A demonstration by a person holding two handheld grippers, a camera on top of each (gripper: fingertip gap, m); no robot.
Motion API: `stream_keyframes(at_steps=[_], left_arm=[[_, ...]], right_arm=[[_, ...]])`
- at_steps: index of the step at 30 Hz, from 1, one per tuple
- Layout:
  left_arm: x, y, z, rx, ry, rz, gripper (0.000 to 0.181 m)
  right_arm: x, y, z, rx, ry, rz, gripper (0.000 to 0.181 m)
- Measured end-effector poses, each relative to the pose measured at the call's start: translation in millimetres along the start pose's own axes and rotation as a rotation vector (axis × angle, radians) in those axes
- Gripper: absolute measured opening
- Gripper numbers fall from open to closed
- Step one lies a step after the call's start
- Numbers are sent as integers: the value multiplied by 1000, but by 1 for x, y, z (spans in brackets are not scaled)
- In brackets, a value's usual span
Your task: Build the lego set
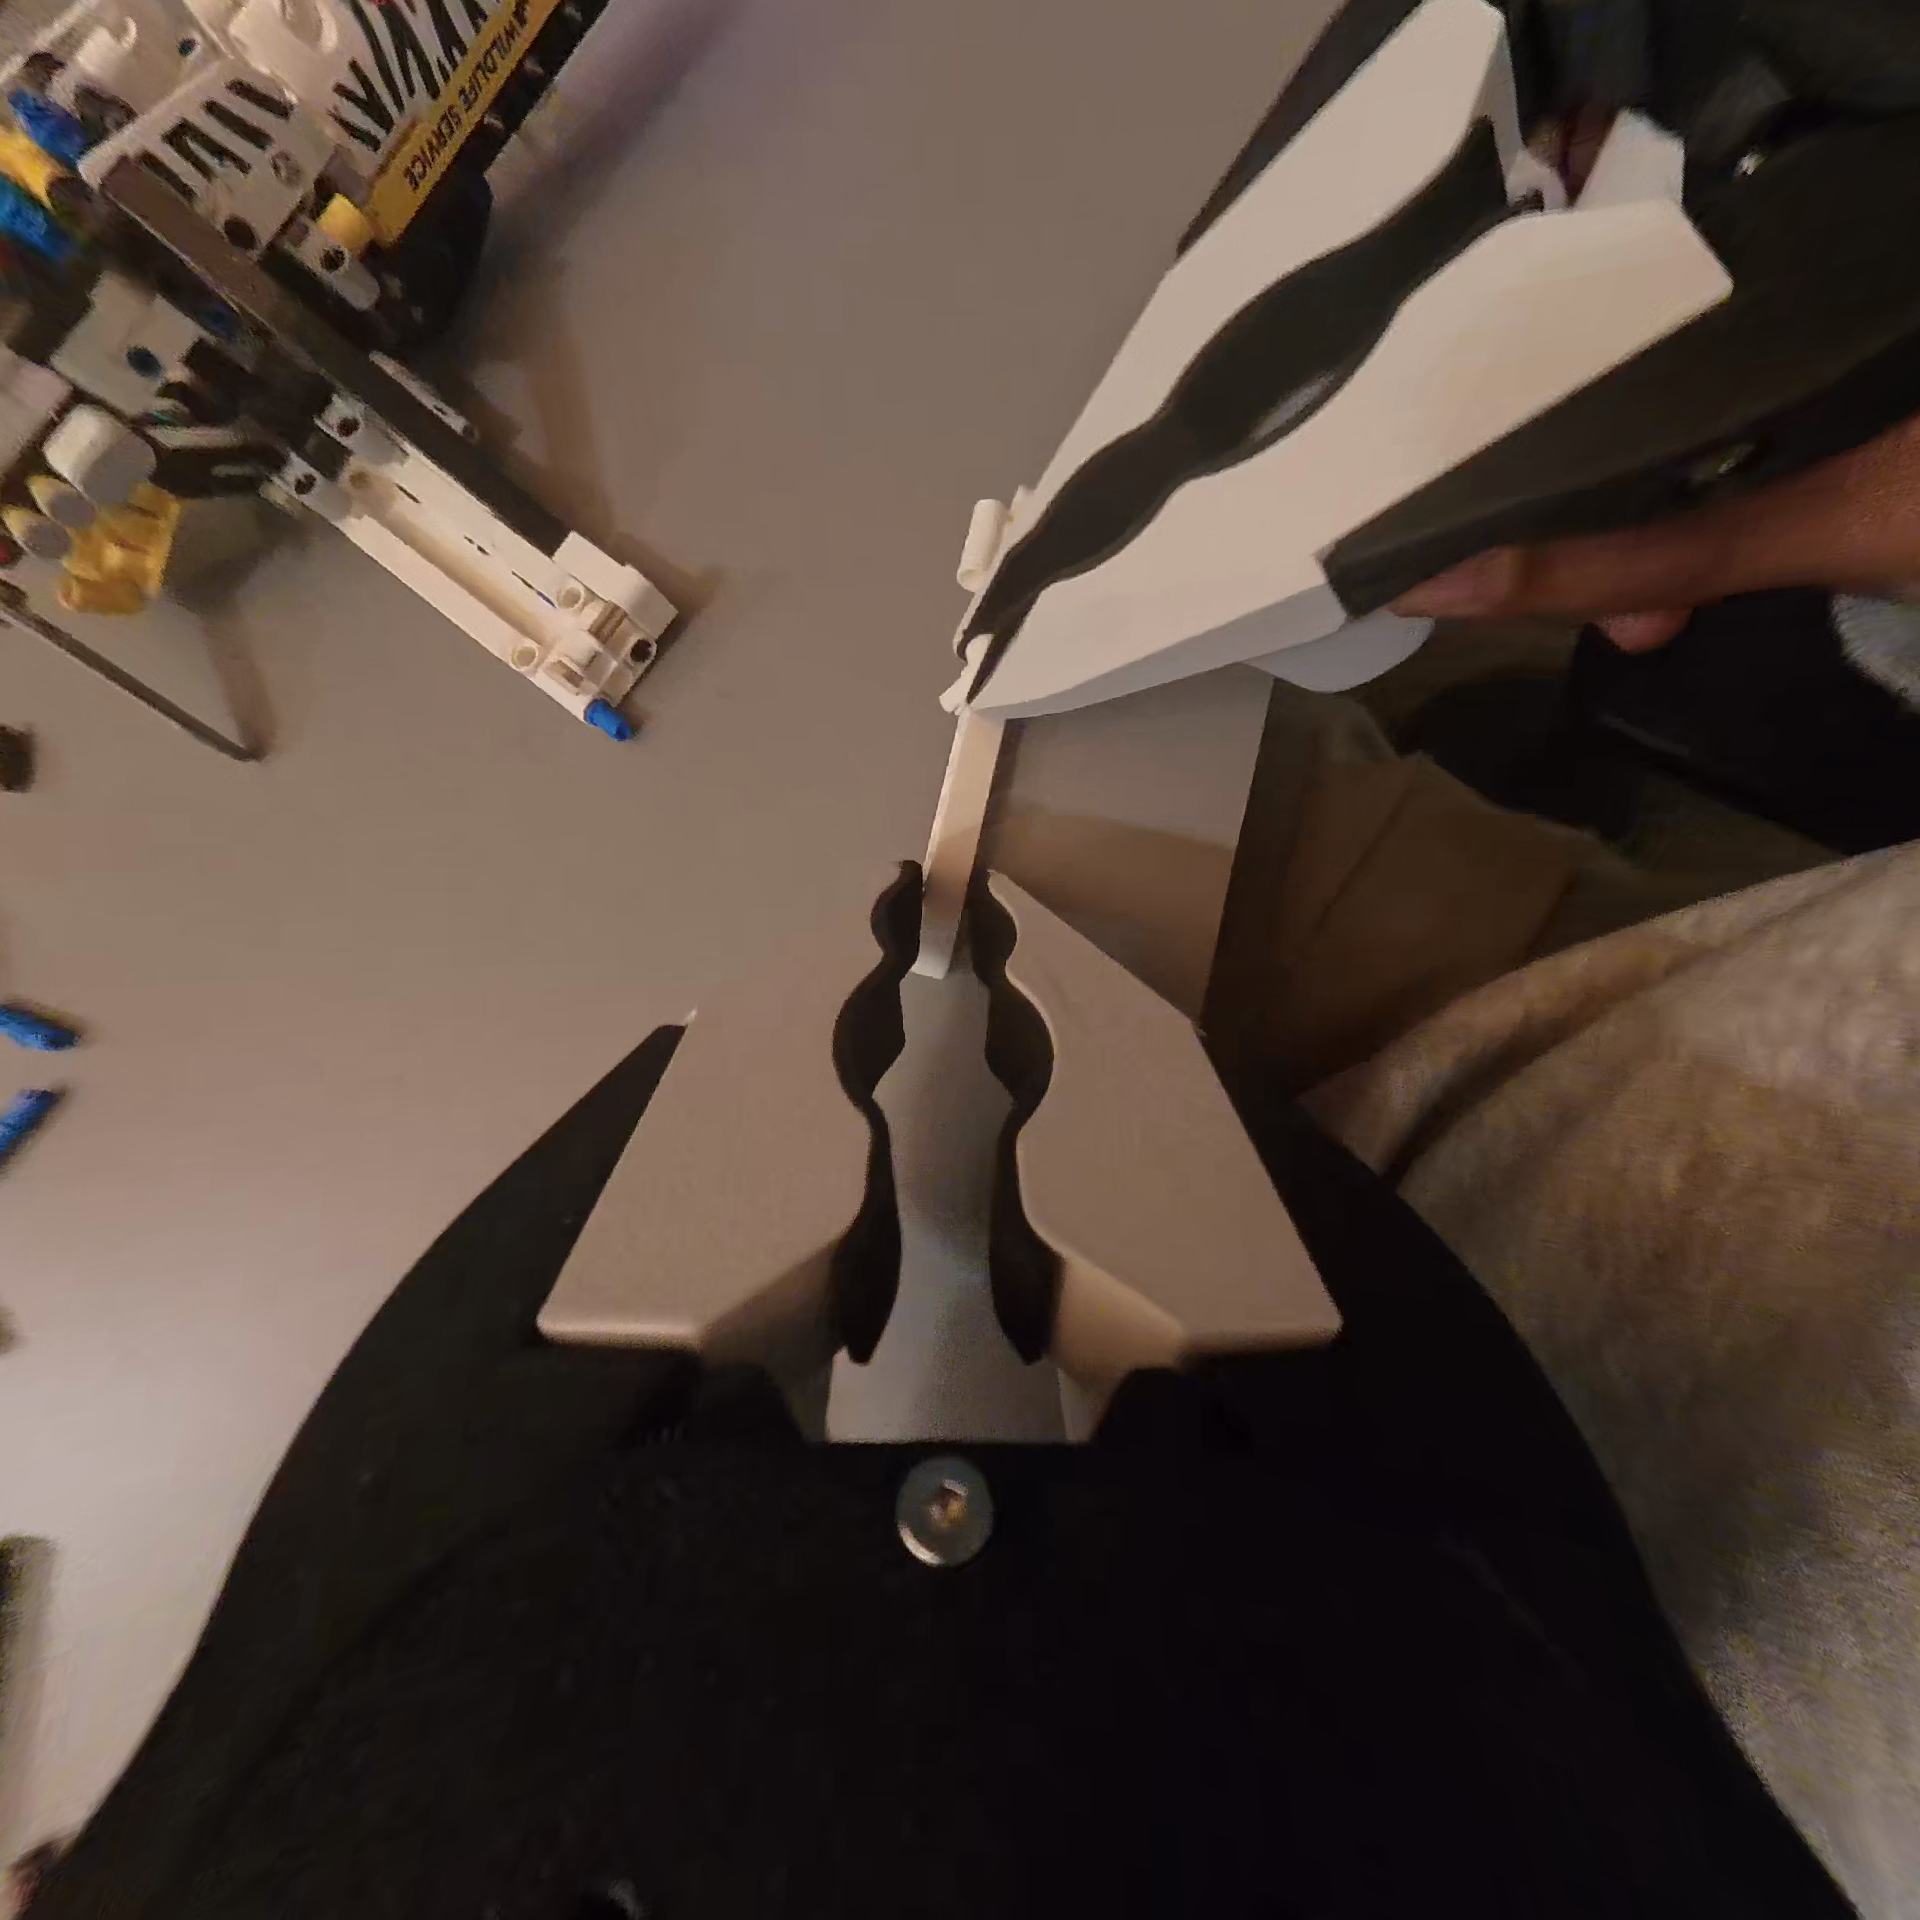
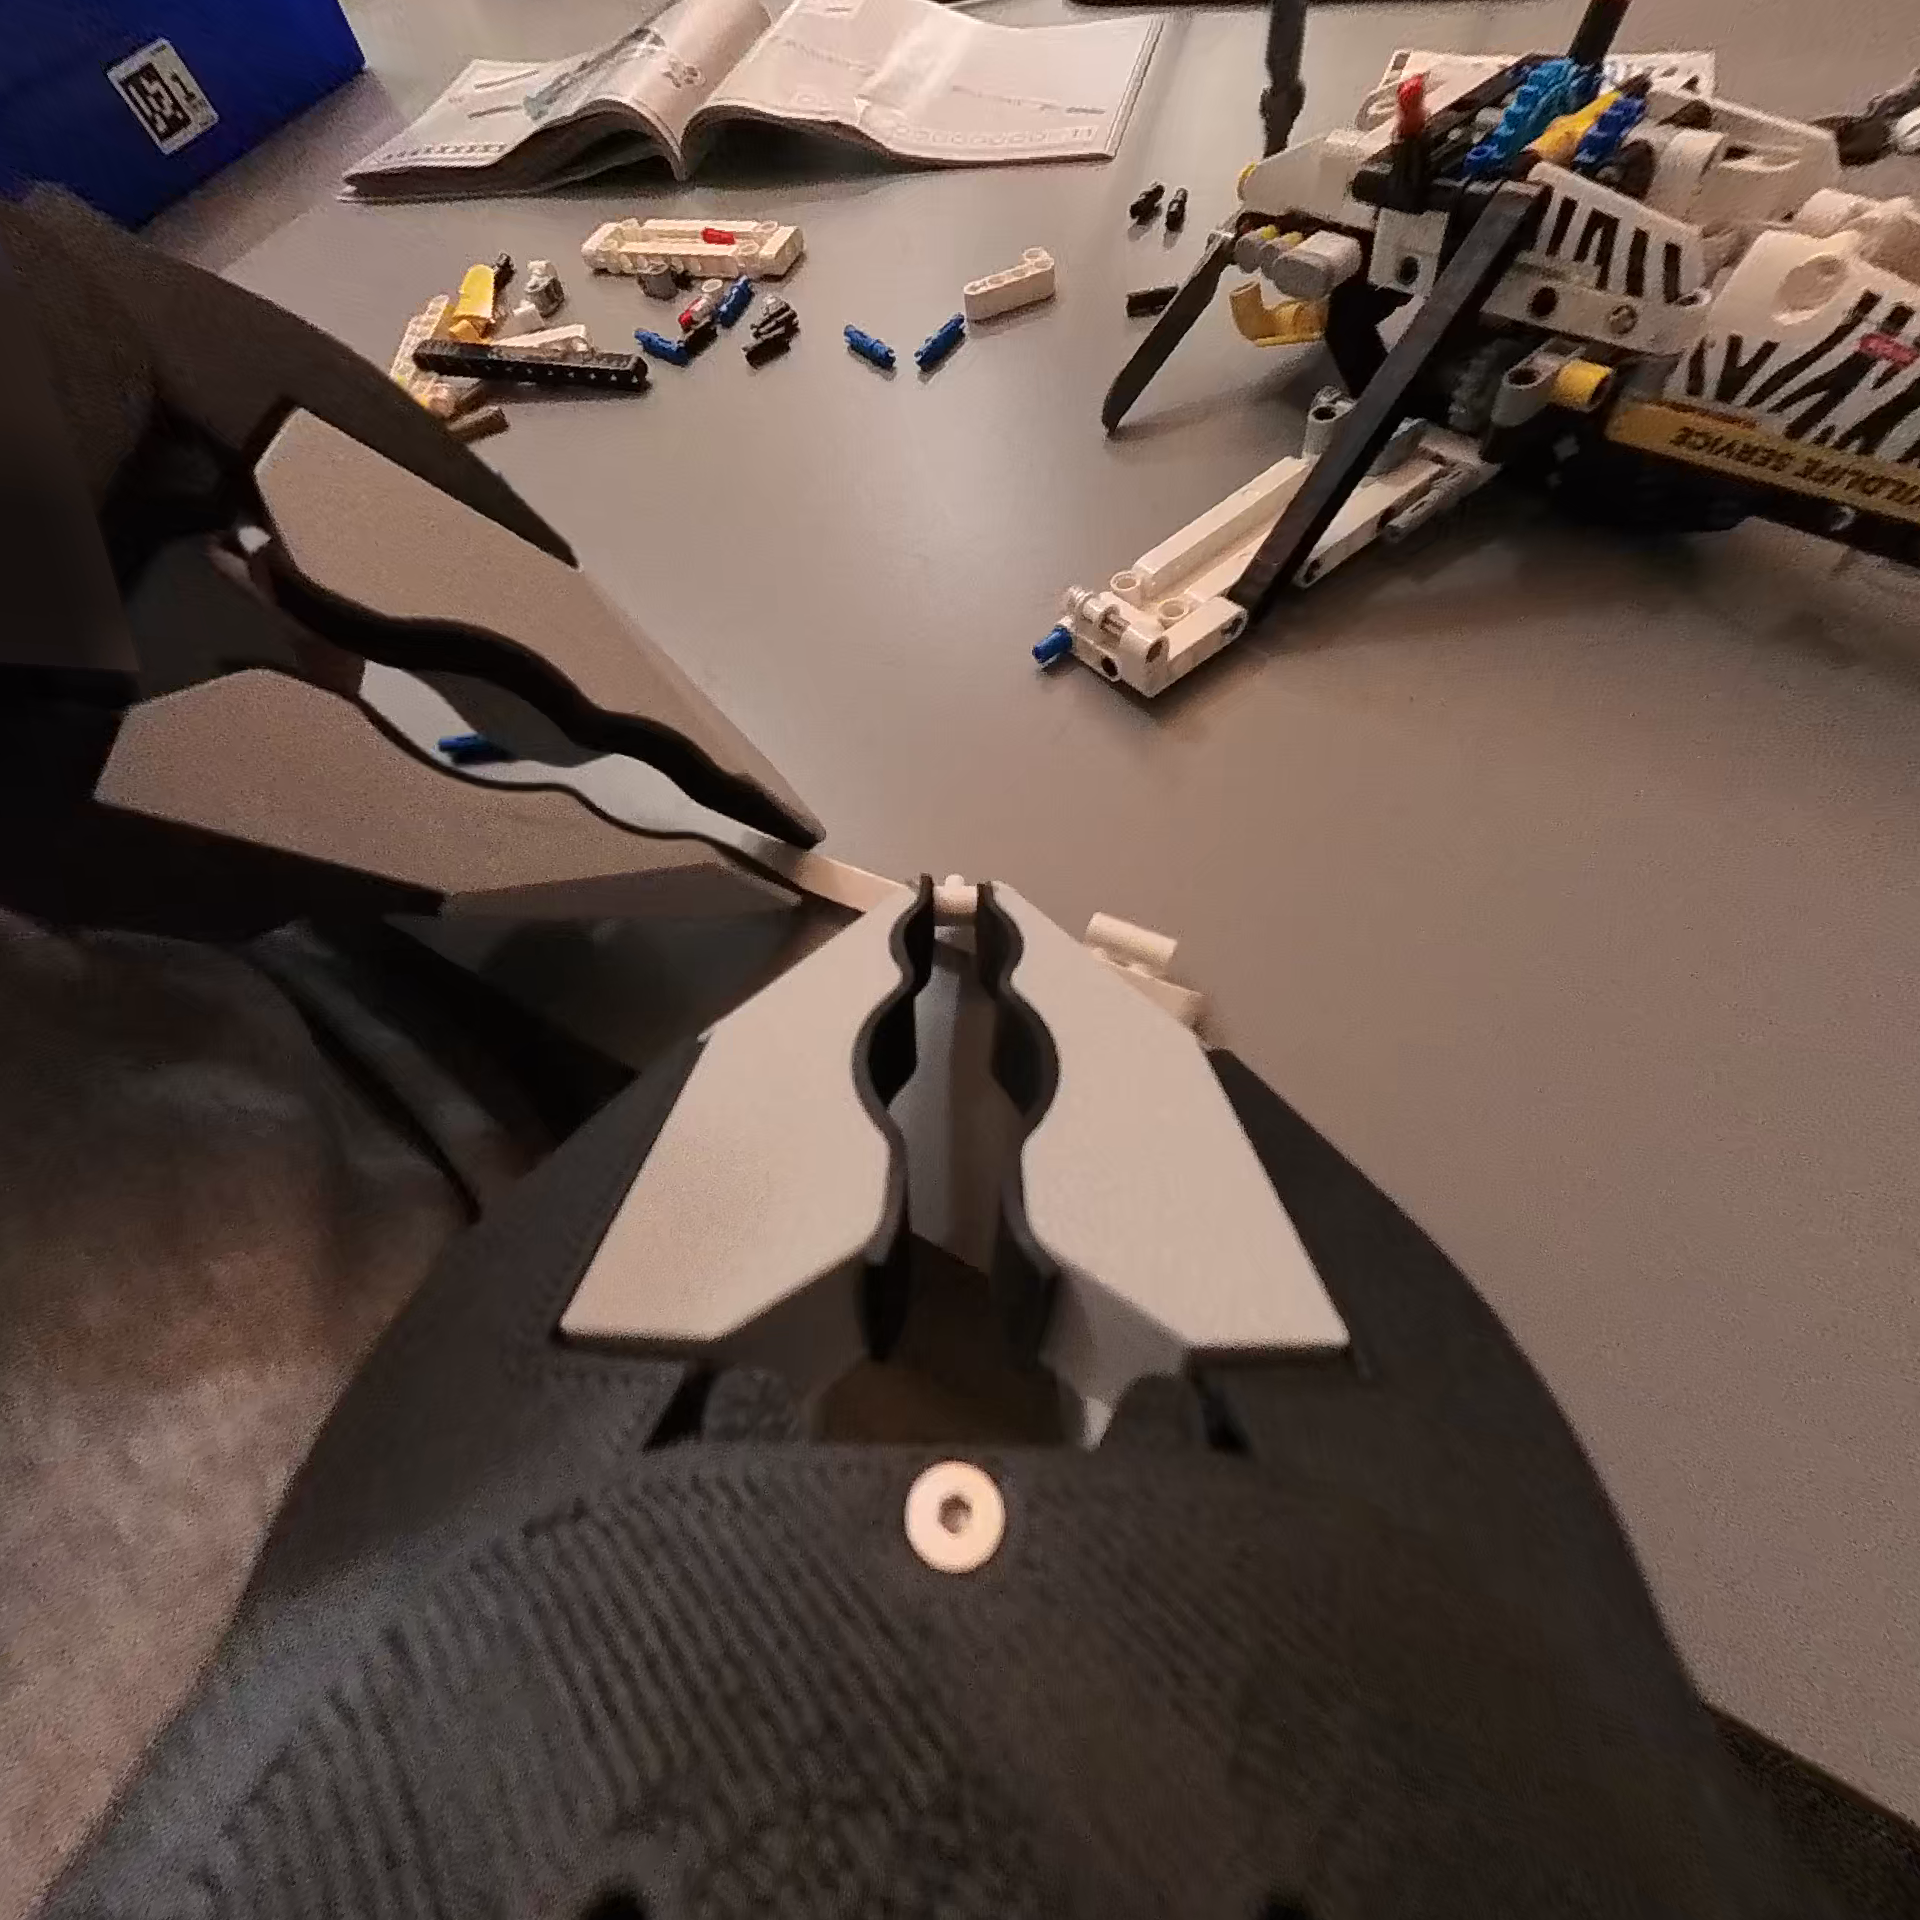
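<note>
My left gripper (image 1: 945, 883) is shut on the near end of a flat white beam (image 1: 966, 800), held above the grey table. My right gripper (image 1: 977, 655) comes in from the upper right and meets the beam's far end, shut on a small white connector piece (image 1: 985, 540). In the right wrist view my right gripper (image 2: 951, 896) pinches that connector (image 2: 1132, 948), which sticks out to the right of its tips. The left gripper (image 2: 805, 844) holds the beam (image 2: 847, 871) just to its left. The zebra-striped helicopter model (image 2: 1507, 312) lies on the table at the far right, and also shows in the left wrist view (image 1: 312, 260).
Several loose pieces (image 2: 623, 312) lie scattered at the back of the table (image 2: 1351, 935), before an open instruction booklet (image 2: 779, 94). A blue bin (image 2: 156, 83) stands at the far left. A hand (image 1: 1558, 582) holds the right gripper. The table edge and a person's lap are close by. My left and right fingertips are right by each other. Between my right fingertips and the zebra-striped helicopter model (image 2: 1507, 312) there is roughly 15 centimeters.
</note>
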State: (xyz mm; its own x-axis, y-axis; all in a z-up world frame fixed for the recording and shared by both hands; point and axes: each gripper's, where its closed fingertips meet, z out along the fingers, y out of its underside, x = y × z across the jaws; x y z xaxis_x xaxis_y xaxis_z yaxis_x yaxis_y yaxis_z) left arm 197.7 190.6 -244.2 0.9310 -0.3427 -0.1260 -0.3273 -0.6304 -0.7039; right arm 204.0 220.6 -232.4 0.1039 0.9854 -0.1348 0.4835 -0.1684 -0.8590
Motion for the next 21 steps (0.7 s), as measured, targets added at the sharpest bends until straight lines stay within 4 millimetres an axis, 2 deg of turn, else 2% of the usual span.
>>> stream_keyframes(at_steps=[4,9,11,21], left_arm=[[4,1,-2,29,47,-75,7],[2,3,-2,-14,-113,136,7],[1,3,-2,-23,-148,170,7],[3,6,-7,-17,-75,8,8]], right_arm=[[-2,4,-4,-12,9,-10,6],[-6,7,-8,-70,8,7,6],[-6,6,-9,-94,29,-16,6],[-18,11,-11,-74,38,-59,6]])
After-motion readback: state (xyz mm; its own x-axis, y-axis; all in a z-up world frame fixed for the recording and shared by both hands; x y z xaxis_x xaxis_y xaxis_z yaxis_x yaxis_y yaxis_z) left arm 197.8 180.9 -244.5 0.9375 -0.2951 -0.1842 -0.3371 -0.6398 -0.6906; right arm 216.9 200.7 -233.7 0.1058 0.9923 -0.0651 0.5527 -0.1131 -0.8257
